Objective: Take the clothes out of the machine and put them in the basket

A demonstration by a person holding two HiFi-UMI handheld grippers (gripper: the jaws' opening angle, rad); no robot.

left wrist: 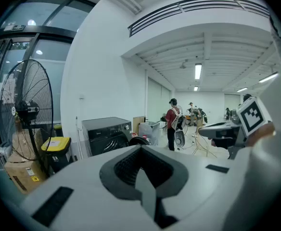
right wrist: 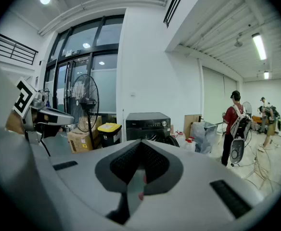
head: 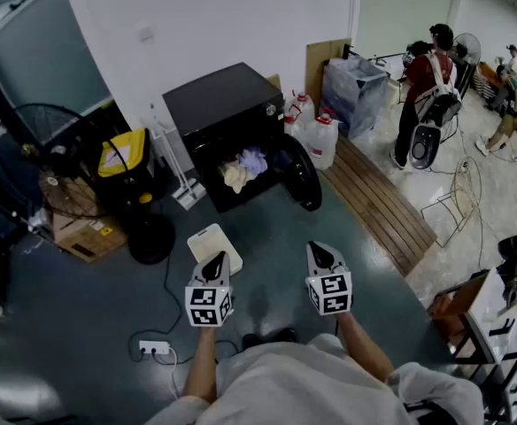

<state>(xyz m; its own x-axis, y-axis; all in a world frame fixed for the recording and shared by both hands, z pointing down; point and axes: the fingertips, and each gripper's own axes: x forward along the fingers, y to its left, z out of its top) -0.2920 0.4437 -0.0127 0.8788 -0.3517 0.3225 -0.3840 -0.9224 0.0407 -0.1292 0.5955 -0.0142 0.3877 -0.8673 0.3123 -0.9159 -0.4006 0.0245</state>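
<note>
**Inspector:** State of the left gripper (head: 214, 264)?

**Surveyor:** Jaws together, nothing between them. It is held above the floor, angled slightly down, and points towards the machine (head: 227, 113).

**Inspector:** And the right gripper (head: 319, 253)?

**Surveyor:** The same. Its jaws are closed and empty. It sits level with the left one, and the two are apart from each other.

**Inspector:** Where are the clothes (head: 245, 166)?

**Surveyor:** Inside the machine. A pale bundle shows in the opening, cream and lilac pieces together. The door (head: 301, 175) is swung open to the right. Neither gripper touches the load, and both are well short of it.

**Inspector:** Where is the basket (head: 204, 240)?

**Surveyor:** A white basket stands on the floor between the person and the machine. In the head view the left gripper covers part of it. I cannot tell what is inside it.

**Inspector:** What else is nearby?

**Surveyor:** A fan (head: 64, 140) and a yellow-lidded bin (head: 121, 153) stand left of the machine. Water jugs (head: 319, 138) are on its right. A person in red (head: 422, 82) stands well off at the far right.
</note>
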